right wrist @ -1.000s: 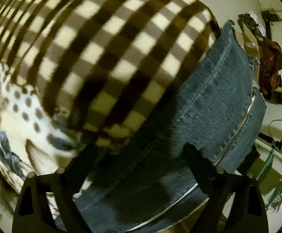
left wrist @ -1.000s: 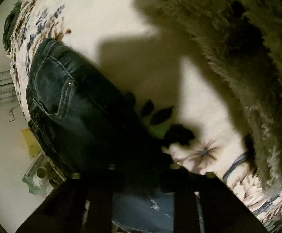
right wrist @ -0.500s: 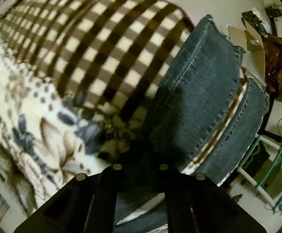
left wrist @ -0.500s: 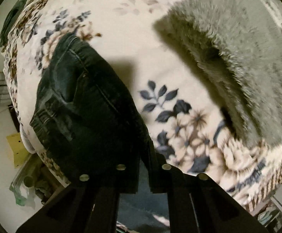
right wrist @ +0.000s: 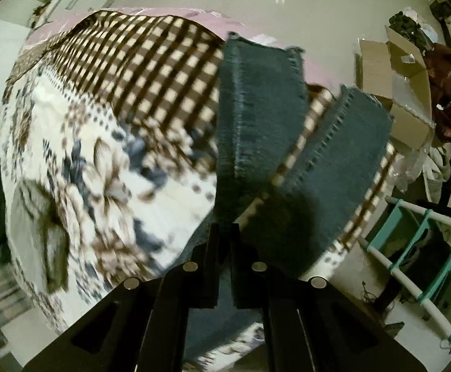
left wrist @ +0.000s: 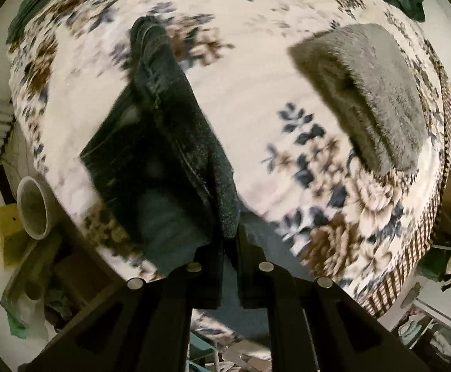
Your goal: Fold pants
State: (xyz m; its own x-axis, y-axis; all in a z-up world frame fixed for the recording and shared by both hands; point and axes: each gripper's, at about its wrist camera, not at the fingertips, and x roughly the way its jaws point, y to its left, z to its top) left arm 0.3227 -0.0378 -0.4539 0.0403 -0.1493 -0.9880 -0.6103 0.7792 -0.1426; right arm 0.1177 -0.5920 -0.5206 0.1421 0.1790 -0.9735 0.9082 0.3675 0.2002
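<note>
Dark blue jeans (left wrist: 166, 142) hang from my left gripper (left wrist: 231, 238), which is shut on a fold of the denim near the waist end and holds it above the floral bedspread (left wrist: 256, 93). In the right wrist view my right gripper (right wrist: 224, 232) is shut on the leg end of the jeans (right wrist: 256, 117); the two frayed hems spread upward over the checked blanket (right wrist: 151, 71). The cloth between the two grippers is hidden.
A grey furry cushion (left wrist: 377, 93) lies on the bed to the right of the jeans. A white cup (left wrist: 34, 207) and clutter sit beside the bed at the left. Cardboard boxes (right wrist: 402, 71) and a white and teal rack (right wrist: 424, 254) stand off the bed's right side.
Both grippers closed on the jeans and lifted away from the bed. The waist end now hangs up off the bedspread and the leg hems are raised.
</note>
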